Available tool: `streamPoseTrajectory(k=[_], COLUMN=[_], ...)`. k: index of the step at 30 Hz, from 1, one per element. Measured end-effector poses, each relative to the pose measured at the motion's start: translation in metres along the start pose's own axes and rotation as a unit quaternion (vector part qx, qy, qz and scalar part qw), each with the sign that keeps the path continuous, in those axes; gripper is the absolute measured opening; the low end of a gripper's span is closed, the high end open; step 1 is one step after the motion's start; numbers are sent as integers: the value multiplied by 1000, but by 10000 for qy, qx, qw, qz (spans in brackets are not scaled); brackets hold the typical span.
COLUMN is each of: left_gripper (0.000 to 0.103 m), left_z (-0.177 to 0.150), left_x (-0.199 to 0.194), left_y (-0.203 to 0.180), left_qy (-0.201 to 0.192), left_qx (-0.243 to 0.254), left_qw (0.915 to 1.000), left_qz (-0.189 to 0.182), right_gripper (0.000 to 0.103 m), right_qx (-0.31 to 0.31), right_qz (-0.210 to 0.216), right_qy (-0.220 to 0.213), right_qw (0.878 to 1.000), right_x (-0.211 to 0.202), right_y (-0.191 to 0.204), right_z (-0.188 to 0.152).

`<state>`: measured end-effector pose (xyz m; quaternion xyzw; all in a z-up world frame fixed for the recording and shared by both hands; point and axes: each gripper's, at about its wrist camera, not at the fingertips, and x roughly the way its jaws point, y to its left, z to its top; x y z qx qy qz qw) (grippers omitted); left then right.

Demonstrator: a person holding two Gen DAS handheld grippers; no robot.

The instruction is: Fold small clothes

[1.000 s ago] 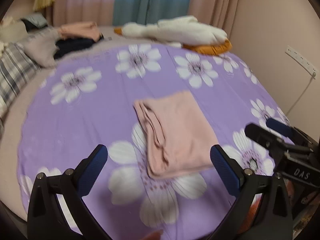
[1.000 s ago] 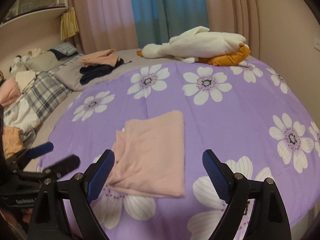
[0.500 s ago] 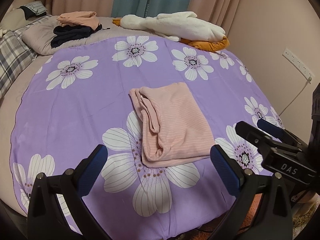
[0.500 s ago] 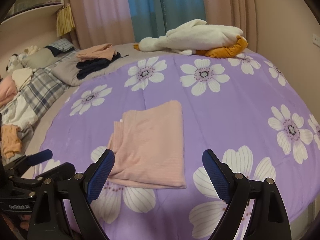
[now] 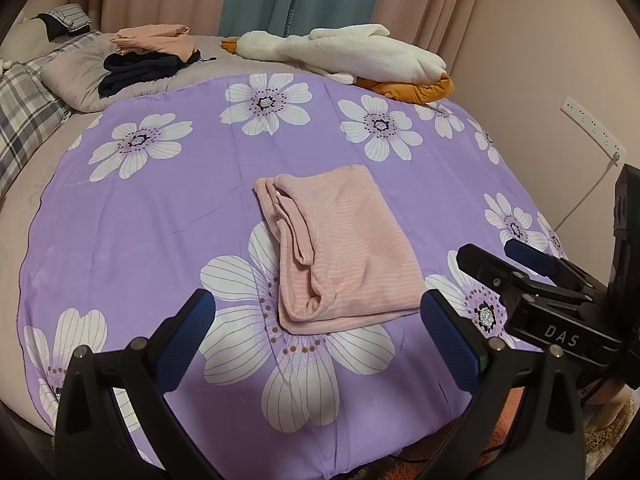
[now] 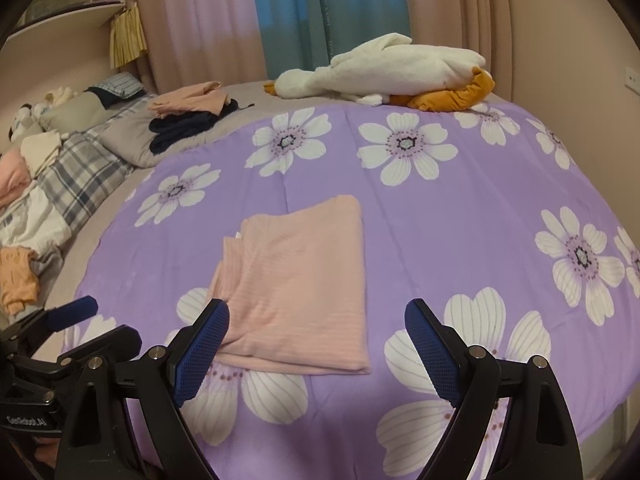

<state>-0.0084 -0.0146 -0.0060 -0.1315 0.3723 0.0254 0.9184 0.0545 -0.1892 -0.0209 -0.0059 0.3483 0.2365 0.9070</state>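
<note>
A pink striped garment (image 5: 340,248) lies folded into a rectangle on the purple flowered bedspread (image 5: 160,208); it also shows in the right wrist view (image 6: 300,292). My left gripper (image 5: 320,340) is open and empty, held just short of the garment's near edge. My right gripper (image 6: 316,348) is open and empty, also at the near edge. The right gripper shows at the right of the left wrist view (image 5: 532,268), and the left gripper at the lower left of the right wrist view (image 6: 80,328).
A pile of pink and dark clothes (image 5: 148,56) and a white and orange plush goose (image 5: 344,56) lie at the bed's far side. Plaid bedding and loose clothes (image 6: 36,200) lie on the left. A wall with a socket strip (image 5: 592,128) stands on the right.
Both grippers have drawn back a little from the folded garment and steadied. The garment has not moved. Both grippers stay open.
</note>
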Motion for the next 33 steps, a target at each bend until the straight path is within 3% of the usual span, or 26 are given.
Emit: streamPoseTrajectory(k=[33], left_gripper=[102], left_z=[-1], left_x=[-5], left_y=[1], left_qy=[-25], left_qx=[3], left_qw=[9999], left_qz=[-133], right_gripper=[89], right_qx=[-14], right_qz=[-76], right_qy=[77], right_qw=[9999], right_x=[5], right_y=[1], right_z=[-6])
